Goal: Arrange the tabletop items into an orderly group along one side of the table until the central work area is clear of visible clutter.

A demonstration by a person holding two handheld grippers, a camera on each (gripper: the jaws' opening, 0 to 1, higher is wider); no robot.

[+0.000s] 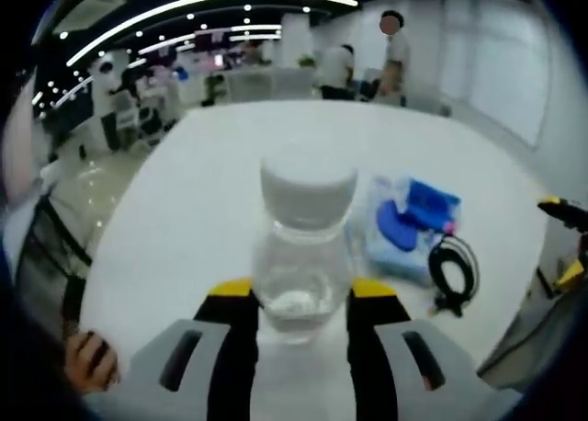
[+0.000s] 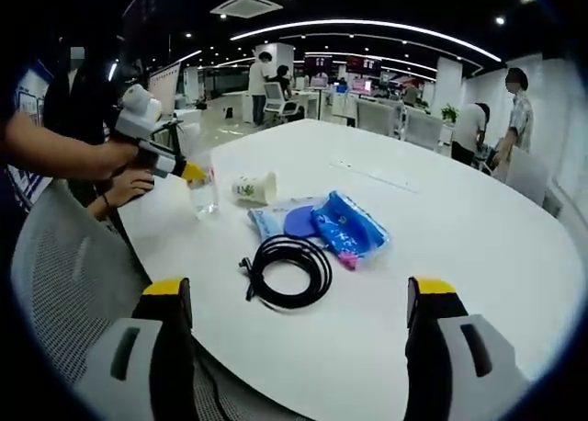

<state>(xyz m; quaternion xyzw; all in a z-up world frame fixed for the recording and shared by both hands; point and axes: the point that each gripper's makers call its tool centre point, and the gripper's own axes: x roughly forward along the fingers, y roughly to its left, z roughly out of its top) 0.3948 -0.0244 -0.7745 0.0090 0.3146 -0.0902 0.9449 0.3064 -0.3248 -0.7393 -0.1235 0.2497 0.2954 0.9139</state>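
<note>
Two views split the scene between them. The left gripper view looks close along the left gripper [image 1: 301,312], whose yellow-tipped black jaws stand either side of a clear plastic bottle with a white cap [image 1: 304,246], pressed against its lower body — clenched on it, the bottle upright on the white round table [image 1: 202,191]. The right gripper view shows the same grasp from across the table: the left gripper [image 2: 188,171] comes in from the left in a person's hand, its yellow tip at the bottle [image 2: 203,195], which stands near the table's left edge. A white paper cup lying on its side [image 2: 254,187] sits just beside the bottle there; in the left gripper view I cannot pick it out.

The right gripper [image 2: 299,324] hangs released, its jaws wide apart with nothing between them, over the near table edge [image 2: 478,228]. Ahead of it lies a coiled black cable [image 2: 287,269], and just beyond, touching or nearly so, a blue plastic packet [image 2: 347,226] resting on a pale blue pack with a round blue disc [image 2: 299,221]. In the left gripper view, cable [image 1: 454,272] and blue packet [image 1: 418,214] lie right of the bottle.

A grey mesh chair back [image 2: 55,283] stands at the table's left. People stand in the office behind — blurred, as is the cup's printing.
</note>
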